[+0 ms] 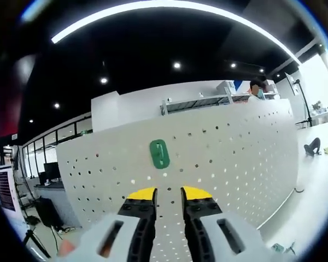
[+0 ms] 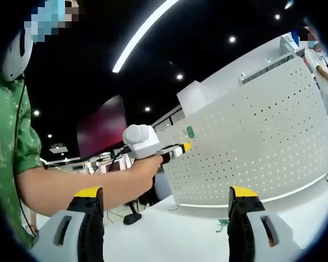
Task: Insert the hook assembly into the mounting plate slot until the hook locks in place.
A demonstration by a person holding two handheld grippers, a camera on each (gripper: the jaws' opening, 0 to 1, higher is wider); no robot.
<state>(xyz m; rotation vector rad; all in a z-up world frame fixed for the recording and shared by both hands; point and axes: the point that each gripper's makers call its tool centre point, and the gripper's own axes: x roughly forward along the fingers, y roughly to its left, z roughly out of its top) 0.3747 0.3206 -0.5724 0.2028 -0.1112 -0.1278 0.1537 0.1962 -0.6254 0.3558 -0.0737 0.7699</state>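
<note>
**Left gripper faces the green plate**

White pegboard (image 1: 218,147) carries the green mounting plate (image 1: 159,154), long axis upright, just above the left gripper (image 1: 169,194), whose jaws stand slightly parted, empty. Right gripper (image 2: 167,197) hangs well back, spread wide.

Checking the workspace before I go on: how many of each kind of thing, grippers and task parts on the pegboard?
Grippers: 2, left gripper and right gripper
Green mounting plate: 1
White pegboard: 1
Small green part on the table: 1, too small to identify
Total: 5
</note>
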